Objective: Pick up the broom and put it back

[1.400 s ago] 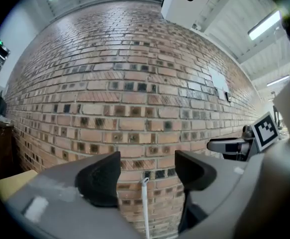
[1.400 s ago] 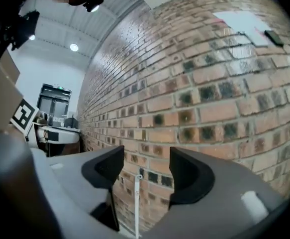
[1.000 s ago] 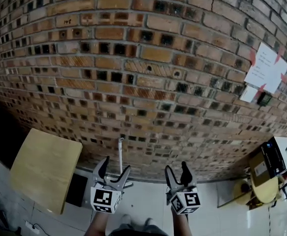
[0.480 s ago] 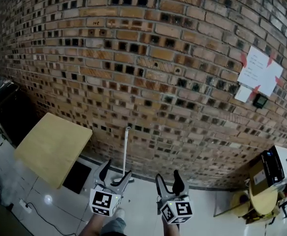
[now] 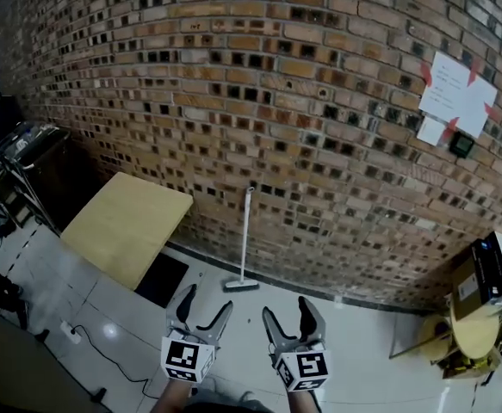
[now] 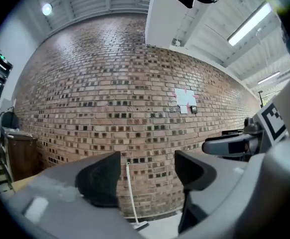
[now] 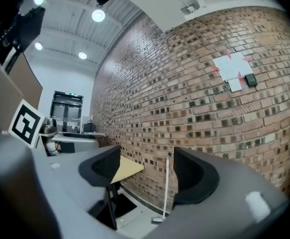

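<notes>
A broom point(image 5: 244, 239) with a white handle leans upright against the brick wall, its head point(image 5: 241, 286) on the floor. Both grippers are held level, well short of it. My left gripper point(image 5: 204, 304) is open and empty; in the left gripper view the broom point(image 6: 131, 193) shows far off between its jaws point(image 6: 147, 176). My right gripper point(image 5: 287, 312) is open too. Its jaws have just been opening, with nothing between them. The right gripper view shows the broom point(image 7: 166, 188) distant beyond the gap point(image 7: 145, 176).
A yellow table point(image 5: 130, 226) stands left of the broom, with a dark panel point(image 5: 160, 278) on the floor beneath it. A metal cart point(image 5: 27, 157) is at far left. A box point(image 5: 492, 274) and yellow stool point(image 5: 470, 334) sit at right. Paper sheets point(image 5: 457, 97) hang on the wall.
Both grippers have drawn back from the wall. The broom, earlier right behind the left gripper's jaws, now stands well clear of them. The right jaws stand a little wider.
</notes>
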A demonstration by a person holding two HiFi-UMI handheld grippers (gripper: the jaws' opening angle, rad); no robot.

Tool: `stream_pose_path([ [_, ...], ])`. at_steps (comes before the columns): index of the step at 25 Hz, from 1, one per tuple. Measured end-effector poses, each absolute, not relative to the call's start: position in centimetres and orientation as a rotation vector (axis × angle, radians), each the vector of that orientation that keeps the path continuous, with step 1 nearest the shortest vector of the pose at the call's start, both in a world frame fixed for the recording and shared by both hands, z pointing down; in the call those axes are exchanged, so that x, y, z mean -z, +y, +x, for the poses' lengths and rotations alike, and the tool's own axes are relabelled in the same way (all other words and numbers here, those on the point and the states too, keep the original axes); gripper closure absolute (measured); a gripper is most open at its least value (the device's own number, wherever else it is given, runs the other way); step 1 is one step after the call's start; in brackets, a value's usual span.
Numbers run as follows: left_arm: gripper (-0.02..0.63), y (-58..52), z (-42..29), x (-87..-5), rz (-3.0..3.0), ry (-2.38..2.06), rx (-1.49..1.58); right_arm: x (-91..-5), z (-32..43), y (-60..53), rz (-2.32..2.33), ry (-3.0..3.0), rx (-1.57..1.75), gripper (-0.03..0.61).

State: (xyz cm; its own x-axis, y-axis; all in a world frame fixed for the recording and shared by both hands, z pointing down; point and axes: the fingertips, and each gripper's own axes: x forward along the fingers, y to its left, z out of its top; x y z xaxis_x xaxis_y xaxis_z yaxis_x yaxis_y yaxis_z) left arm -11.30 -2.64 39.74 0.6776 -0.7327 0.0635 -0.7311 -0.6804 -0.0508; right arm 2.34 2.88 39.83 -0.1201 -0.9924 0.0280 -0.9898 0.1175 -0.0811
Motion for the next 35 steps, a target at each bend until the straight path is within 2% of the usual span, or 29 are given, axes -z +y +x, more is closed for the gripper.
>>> stream_pose_path([
  [7, 0.272, -2.6, -15.7, -36.5, -2.816, 1.225, 0.069, -38.9, 1.3, 3.1, -2.191, 2.227, 0.128, 0.25],
  [14, 0.278, -2.4, -19.6, -38.4, -2.836, 1.259, 0.102, -40.3, -3.4, 2.9, -2.202, 2.287, 0.154, 0.25],
  [21, 0.278, -4.3, -20.1, -37.8, -2.859, 1.261, 0.038, -37.5, -5.1, 0.7, -2.206, 2.279, 0.018, 0.255],
  [35, 0.279, -5.2, -20.8, -37.3, -2.867, 1.218, 0.047, -37.5, -4.6, -1.0, -2.242, 2.269, 0.065, 0.256],
])
